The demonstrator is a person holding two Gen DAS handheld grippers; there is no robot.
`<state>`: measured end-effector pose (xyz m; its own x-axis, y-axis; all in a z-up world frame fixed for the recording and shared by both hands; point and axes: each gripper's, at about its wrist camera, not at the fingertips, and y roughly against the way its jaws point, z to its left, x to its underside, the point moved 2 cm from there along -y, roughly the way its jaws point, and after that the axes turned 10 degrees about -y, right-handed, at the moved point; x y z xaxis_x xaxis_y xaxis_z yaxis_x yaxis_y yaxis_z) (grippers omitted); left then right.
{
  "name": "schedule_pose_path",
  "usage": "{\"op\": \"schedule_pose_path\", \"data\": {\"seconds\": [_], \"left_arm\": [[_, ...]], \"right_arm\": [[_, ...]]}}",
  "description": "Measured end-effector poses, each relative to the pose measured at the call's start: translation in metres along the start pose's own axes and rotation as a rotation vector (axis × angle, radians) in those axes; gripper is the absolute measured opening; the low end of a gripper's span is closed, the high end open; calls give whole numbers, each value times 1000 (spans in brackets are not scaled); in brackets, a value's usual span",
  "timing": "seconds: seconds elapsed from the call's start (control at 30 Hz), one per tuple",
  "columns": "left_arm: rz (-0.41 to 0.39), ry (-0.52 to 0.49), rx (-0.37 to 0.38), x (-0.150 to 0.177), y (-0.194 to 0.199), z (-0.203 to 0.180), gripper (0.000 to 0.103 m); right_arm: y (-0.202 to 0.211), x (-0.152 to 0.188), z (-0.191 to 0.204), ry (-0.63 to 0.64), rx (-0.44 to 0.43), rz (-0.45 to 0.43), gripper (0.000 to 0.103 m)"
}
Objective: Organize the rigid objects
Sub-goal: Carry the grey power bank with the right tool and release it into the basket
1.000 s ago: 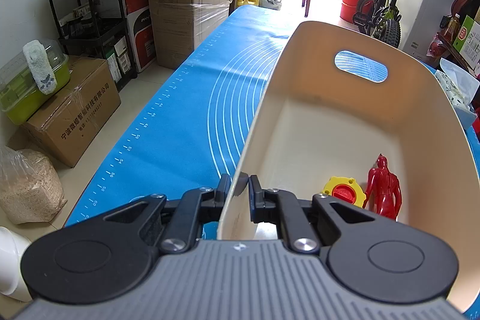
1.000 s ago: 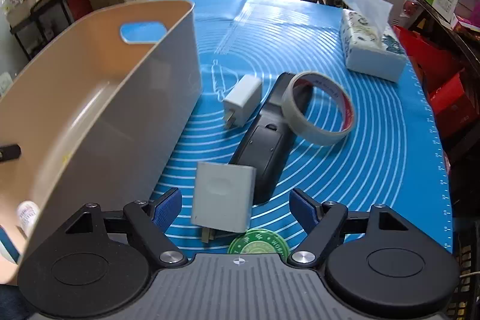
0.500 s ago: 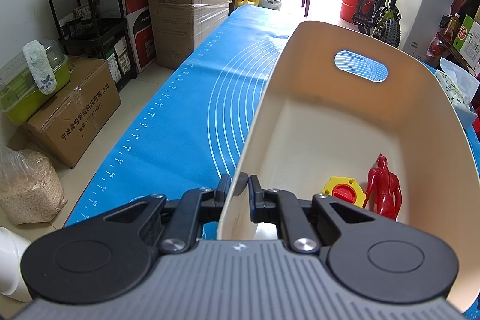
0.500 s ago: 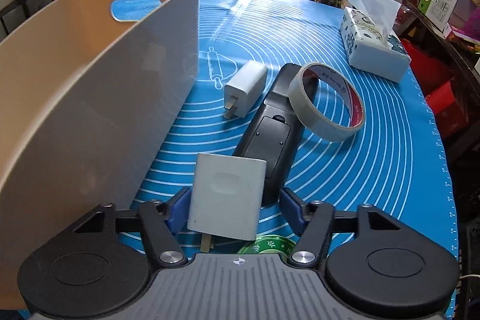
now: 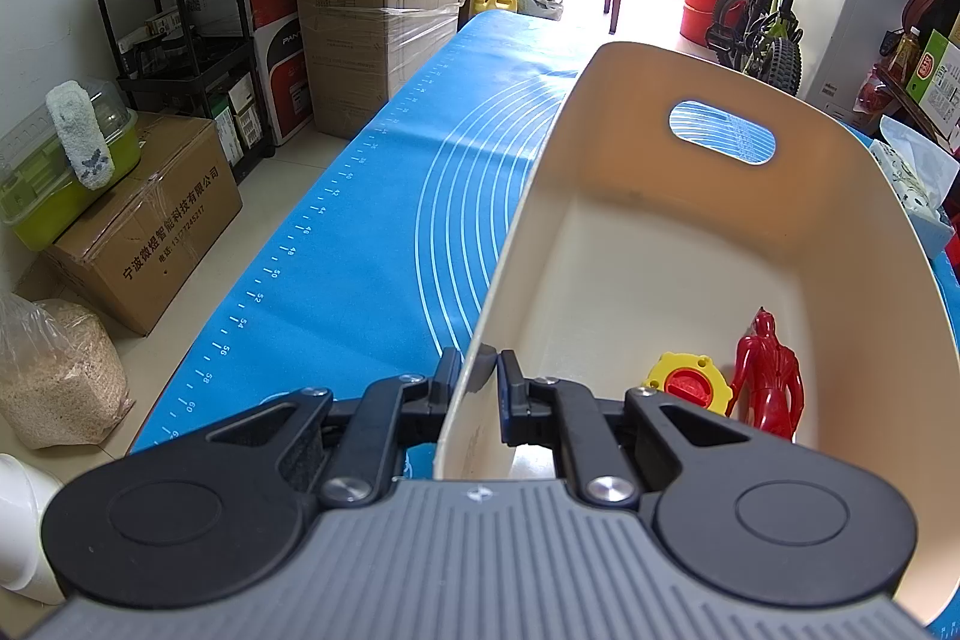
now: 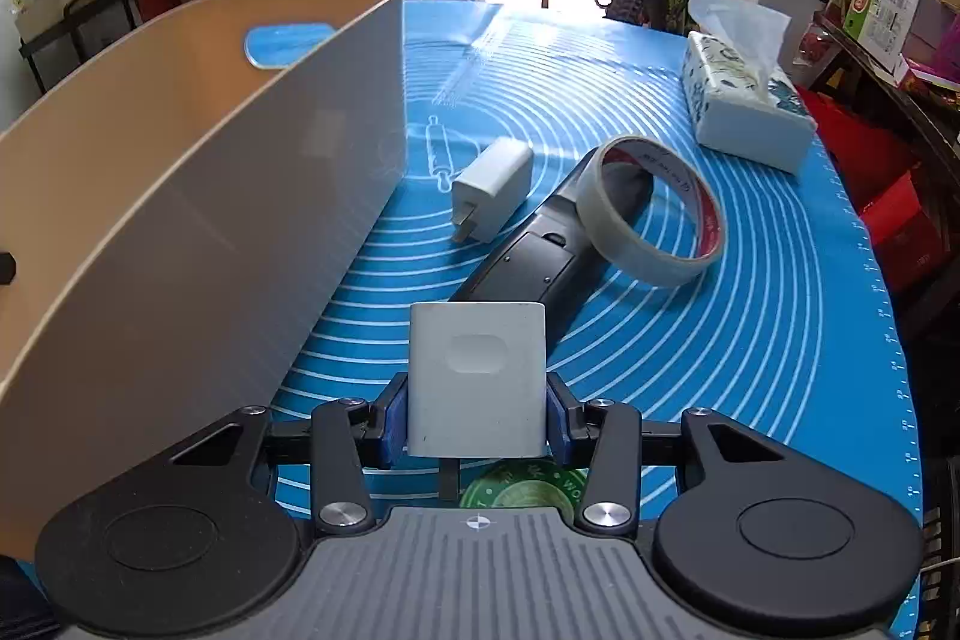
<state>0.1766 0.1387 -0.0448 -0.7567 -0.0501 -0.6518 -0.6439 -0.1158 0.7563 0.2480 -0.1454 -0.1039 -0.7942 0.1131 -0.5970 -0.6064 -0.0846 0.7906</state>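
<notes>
The charger's [image 6: 477, 379] prongs were mostly hidden behind the right gripper [image 6: 477, 418], w/ only a dark stub showing below; its white, rounded body w/ an oval dimple sat clamped between the blue pads [image 6: 395, 415], above the mat [image 6: 780, 340] beside the bin [image 6: 210, 196]. The left gripper [image 5: 480, 388] was pinched on the bin's [image 5: 600, 130] rim, w/ a red figure [image 5: 771, 376] & yellow disc [image 5: 690, 382] inside.

My left gripper [image 5: 479, 379] is clamped on the near rim of the bin [image 5: 690, 244], one finger outside the wall and one inside. My right gripper [image 6: 477, 415] pinches the grey charger [image 6: 477, 376] between its blue pads [image 6: 393, 415], squeezing both sides.
</notes>
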Motion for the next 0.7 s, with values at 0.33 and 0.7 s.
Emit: {"op": "schedule_pose_path", "data": {"seconds": [0.33, 0.7], "left_arm": [[0, -1, -1, 0, 0, 0, 14], [0, -1, -1, 0, 0, -1, 14]], "right_arm": [[24, -5, -6, -30, -26, -46, 51], [73, -34, 3, -40, -73, -165, 51]]}}
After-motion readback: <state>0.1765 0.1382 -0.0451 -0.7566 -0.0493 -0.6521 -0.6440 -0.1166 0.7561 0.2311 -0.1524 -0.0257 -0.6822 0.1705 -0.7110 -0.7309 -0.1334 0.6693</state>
